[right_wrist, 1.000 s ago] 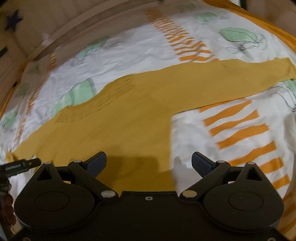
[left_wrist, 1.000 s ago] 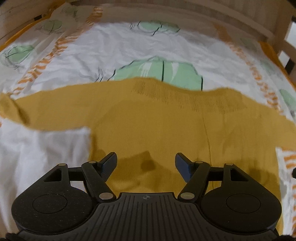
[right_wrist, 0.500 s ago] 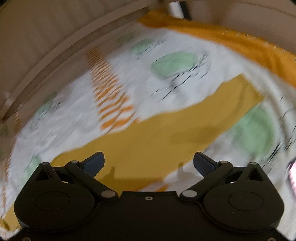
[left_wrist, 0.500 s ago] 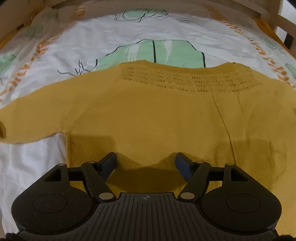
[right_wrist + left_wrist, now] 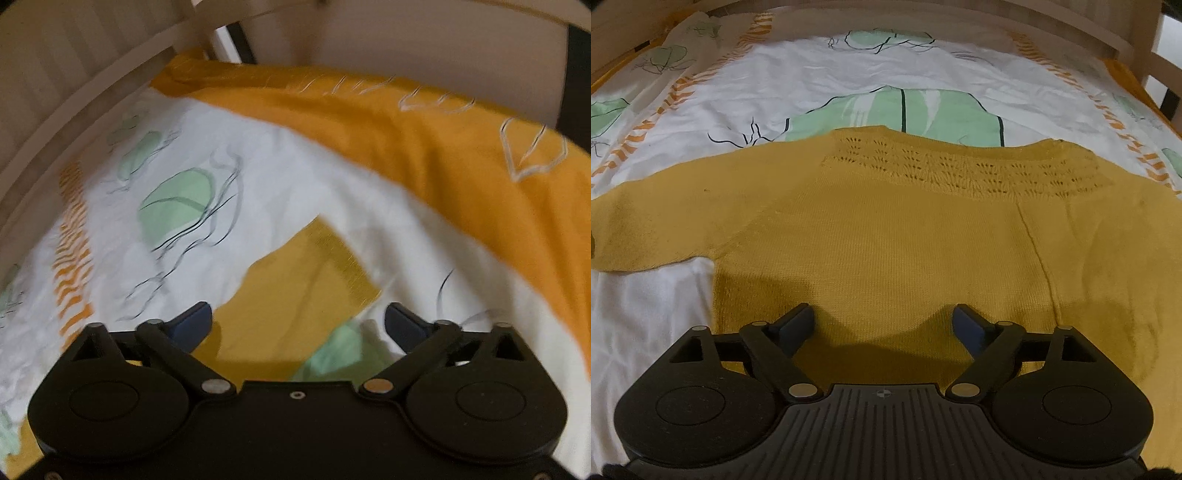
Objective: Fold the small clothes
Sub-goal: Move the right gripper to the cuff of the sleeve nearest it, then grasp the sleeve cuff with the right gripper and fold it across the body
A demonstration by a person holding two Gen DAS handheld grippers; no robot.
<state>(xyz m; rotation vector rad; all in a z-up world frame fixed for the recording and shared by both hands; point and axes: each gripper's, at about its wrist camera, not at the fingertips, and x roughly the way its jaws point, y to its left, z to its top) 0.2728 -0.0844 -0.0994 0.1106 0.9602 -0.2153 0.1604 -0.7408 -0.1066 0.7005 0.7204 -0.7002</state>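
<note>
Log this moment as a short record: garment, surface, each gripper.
garment: mustard knit sweater, spread flat, unfolded, neckline away from the left camera
sleeve: cuff end lies ahead of the right gripper
surface: white printed sheet with green and orange motifs
left gripper: open, jaws have just been opening, over the sweater's body, gripping nothing
right gripper: open, jaws have just been closing a little, nothing gripped

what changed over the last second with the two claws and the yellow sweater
The right claw swept sideways along the mustard-yellow knitted sweater's sleeve to its cuff, its jaws just closing slightly, nothing gripped. The left claw sank closer over the sweater's hem, its jaws just opening wider, empty. The sweater stayed flat on the white leaf-print bedsheet.
</note>
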